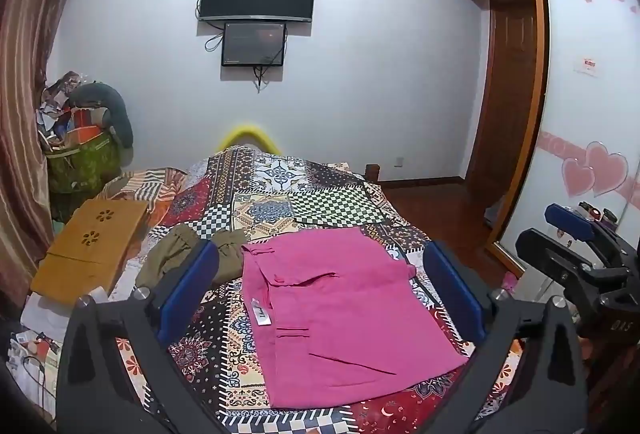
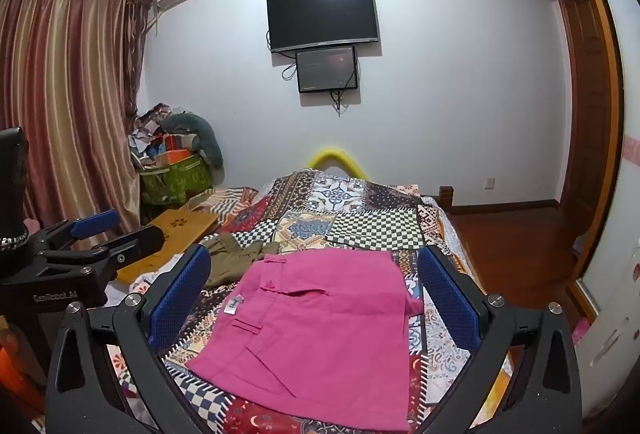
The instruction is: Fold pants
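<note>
The pink pants (image 1: 344, 314) lie folded into a compact rectangle on the patchwork bedspread (image 1: 280, 202), waistband and white label to the left. They also show in the right wrist view (image 2: 320, 330). My left gripper (image 1: 320, 282) is open and empty, held above the pants, its blue pads on either side. My right gripper (image 2: 316, 286) is open and empty too, above the same pants. The right gripper shows at the right edge of the left wrist view (image 1: 580, 246), and the left gripper at the left edge of the right wrist view (image 2: 100, 234).
Olive-green clothes (image 1: 188, 254) lie crumpled left of the pants. A wooden lap desk (image 1: 92, 250) sits on the bed's left side, with a cluttered green bag (image 1: 80, 162) behind it. A wardrobe (image 1: 580, 114) and wood floor (image 1: 432, 202) lie to the right.
</note>
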Available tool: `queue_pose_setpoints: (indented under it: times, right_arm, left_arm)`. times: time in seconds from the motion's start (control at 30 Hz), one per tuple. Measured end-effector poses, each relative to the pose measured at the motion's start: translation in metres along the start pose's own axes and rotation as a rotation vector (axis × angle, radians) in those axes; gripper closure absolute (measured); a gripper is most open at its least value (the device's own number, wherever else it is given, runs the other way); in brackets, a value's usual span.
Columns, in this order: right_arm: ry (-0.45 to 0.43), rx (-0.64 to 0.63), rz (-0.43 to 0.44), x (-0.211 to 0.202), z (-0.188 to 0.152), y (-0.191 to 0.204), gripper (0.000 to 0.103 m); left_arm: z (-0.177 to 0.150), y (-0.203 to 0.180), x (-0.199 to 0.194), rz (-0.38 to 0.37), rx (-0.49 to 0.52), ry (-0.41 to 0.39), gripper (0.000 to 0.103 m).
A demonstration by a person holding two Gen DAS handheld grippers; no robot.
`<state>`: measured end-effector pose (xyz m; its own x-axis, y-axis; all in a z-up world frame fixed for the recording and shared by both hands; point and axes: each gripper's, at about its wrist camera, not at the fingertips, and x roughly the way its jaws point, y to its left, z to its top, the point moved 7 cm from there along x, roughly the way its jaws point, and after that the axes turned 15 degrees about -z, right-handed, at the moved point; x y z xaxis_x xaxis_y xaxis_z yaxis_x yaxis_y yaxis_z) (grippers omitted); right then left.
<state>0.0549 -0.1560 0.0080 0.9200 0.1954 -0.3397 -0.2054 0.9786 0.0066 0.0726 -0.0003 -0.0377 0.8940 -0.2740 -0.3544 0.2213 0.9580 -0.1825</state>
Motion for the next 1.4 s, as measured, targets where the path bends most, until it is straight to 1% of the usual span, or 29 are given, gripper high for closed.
queue_pose_setpoints:
  times: [0.83, 1.4]
  right_arm:
    - [0.024, 0.01, 0.003, 0.0071, -0.002, 0.0002, 0.0]
    - [0.023, 0.013, -0.001, 0.0073, -0.0022, 0.0001, 0.0]
  left_arm:
    - [-0.0019, 0.0088, 0.0067, 0.005, -0.018, 0.019, 0.0]
    - [-0.0001, 0.0036, 0.0071, 0.003, -0.001, 0.024, 0.0]
